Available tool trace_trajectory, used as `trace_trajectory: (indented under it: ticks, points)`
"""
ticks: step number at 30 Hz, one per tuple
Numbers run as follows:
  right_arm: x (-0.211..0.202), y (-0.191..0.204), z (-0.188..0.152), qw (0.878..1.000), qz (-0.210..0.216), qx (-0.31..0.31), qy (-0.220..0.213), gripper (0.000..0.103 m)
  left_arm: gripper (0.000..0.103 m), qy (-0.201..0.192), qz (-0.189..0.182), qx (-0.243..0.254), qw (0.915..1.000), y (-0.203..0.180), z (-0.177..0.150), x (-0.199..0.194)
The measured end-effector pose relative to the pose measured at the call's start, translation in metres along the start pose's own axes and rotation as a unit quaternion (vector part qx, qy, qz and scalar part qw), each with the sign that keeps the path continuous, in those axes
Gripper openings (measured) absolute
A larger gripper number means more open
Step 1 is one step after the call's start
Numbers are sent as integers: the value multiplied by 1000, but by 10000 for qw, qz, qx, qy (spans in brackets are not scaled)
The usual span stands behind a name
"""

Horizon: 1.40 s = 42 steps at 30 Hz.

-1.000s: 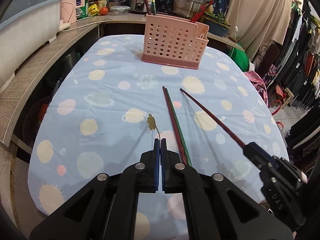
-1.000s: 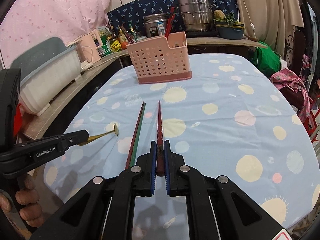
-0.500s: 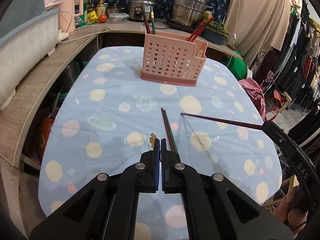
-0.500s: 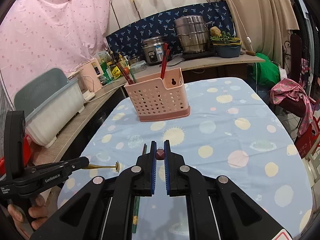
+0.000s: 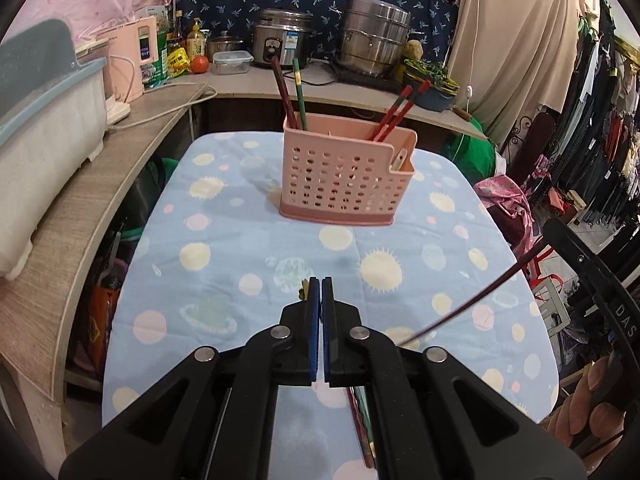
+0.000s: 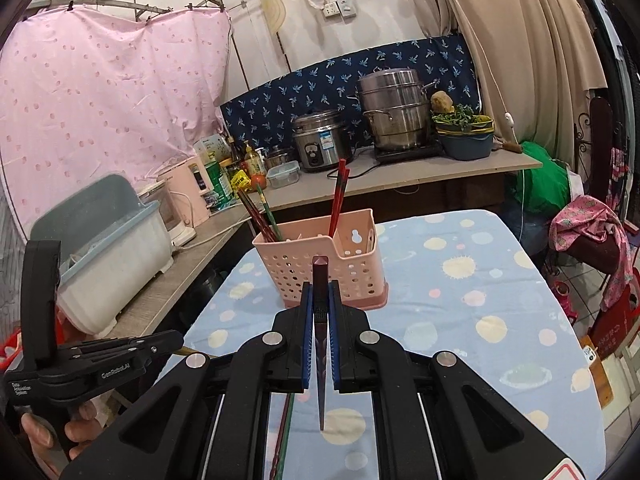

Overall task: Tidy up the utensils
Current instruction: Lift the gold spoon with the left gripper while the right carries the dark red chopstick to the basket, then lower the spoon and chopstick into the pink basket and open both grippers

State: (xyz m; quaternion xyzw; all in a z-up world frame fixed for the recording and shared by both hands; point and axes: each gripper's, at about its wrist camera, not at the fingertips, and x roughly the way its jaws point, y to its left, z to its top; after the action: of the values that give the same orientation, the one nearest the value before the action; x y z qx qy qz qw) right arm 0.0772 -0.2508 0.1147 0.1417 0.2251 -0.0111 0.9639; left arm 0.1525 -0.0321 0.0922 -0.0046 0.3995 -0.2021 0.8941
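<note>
A pink perforated utensil basket (image 5: 346, 176) stands on the spotted blue tablecloth (image 5: 224, 248) with several chopsticks upright in it; it also shows in the right wrist view (image 6: 320, 268). My left gripper (image 5: 321, 286) is shut on a small gold utensil whose flower-shaped end (image 5: 303, 289) peeks past the pads. My right gripper (image 6: 320, 292) is shut on a dark red chopstick (image 6: 321, 344), held above the table, tip pointing down; it crosses the left wrist view (image 5: 472, 304). A red and a green chopstick (image 5: 362, 424) lie on the cloth under the grippers.
A wooden counter (image 5: 68, 216) runs along the left with a white-and-blue dish bin (image 5: 36, 112). The back counter holds a rice cooker (image 6: 318, 140), steel pots (image 6: 394, 112) and bottles. Clothes hang at the right.
Both grippers have risen and tilted up from the table. The dark red chopstick left the cloth and now hangs tip-down in the right gripper. The gold utensil rose with the left gripper.
</note>
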Motion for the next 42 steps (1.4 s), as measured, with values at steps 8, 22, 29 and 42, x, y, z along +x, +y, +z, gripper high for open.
trace_trajectory:
  ticks: [8,22,29,42]
  points:
    - [16,-2,44,9995,154,85,-275,7,1,-166,-75,35,9998,-3,47,2]
    - [49,6,148,9928,167,64,-1181,7,1,-653,-194,-19,9977,-8,150,9]
    - [84,11,174,9919,70,36,-1269,7,1,-824,-135,61,9965,-16,176,29]
    - [156,6,142,9988,-21,35,-493,7,1,-467,-86,-69,9989,0,175,87]
